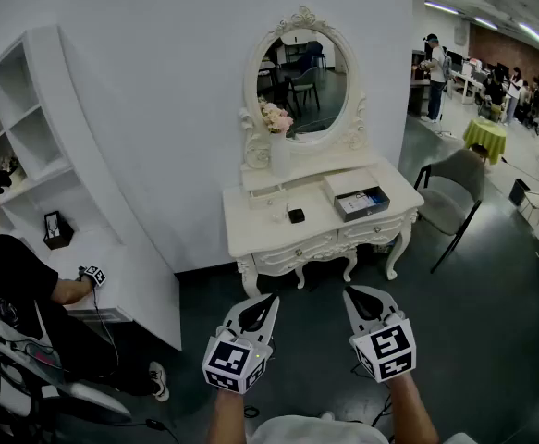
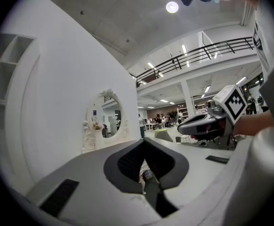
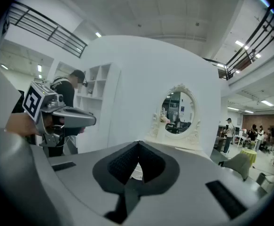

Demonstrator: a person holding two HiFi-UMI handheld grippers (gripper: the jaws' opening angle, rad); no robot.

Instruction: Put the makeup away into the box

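the box lies open at the right of the white bench, its dark and blue contents too small to read. a small black item sits apart to its left. the head view alone shows them plainly. left claw and right claw are clenched and empty, well short of the bench.

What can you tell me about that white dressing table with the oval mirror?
The dressing table is white and ornate, seemingly painted wood, with carved drawer fronts and curved legs. It stands upright on the dark floor against the white wall. Its oval mirror sits in a scrolled frame above a low shelf. On top rest a white vase of pale flowers, a small black object and an open box at the right end.
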